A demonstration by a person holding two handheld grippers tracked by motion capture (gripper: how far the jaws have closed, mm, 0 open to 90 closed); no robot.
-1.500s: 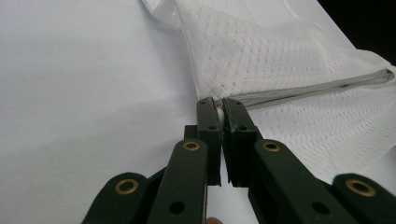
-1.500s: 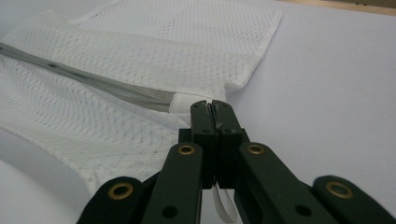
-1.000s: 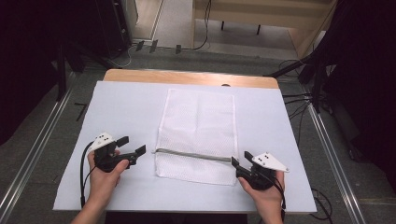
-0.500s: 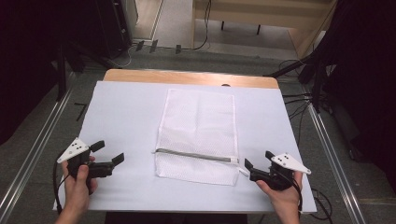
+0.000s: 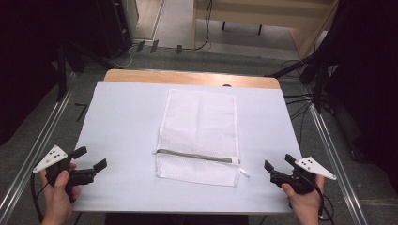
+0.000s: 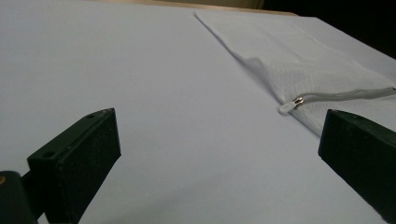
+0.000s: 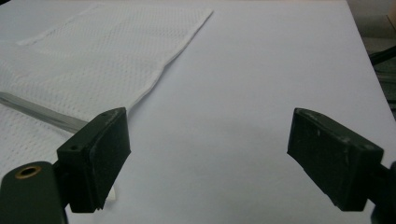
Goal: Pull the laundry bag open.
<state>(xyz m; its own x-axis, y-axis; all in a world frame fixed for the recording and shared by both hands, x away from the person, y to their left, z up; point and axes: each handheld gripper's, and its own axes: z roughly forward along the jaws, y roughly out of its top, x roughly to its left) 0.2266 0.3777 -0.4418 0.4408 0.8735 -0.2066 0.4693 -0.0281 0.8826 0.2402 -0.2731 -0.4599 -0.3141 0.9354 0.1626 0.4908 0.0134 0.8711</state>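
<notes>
A flat white mesh zip bag (image 5: 199, 136) lies mid-frame on the pale sheet-covered table (image 5: 122, 117), while the left gripper (image 5: 89, 165) at lower left and the right gripper (image 5: 277, 167) at lower right both gape wide, having just opened, nothing between them.

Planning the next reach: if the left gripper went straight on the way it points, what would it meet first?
Probably the white mesh bag, near the zipper's end; bare white table cover lies between. The left gripper is open.

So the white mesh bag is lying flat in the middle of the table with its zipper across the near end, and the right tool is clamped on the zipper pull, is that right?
Not quite. The mesh bag does lie flat mid-table with its zipper across the near end, but the right tool is not clamped on the zipper pull. It is open and apart from the bag, off to the right, as the high view shows.
</notes>
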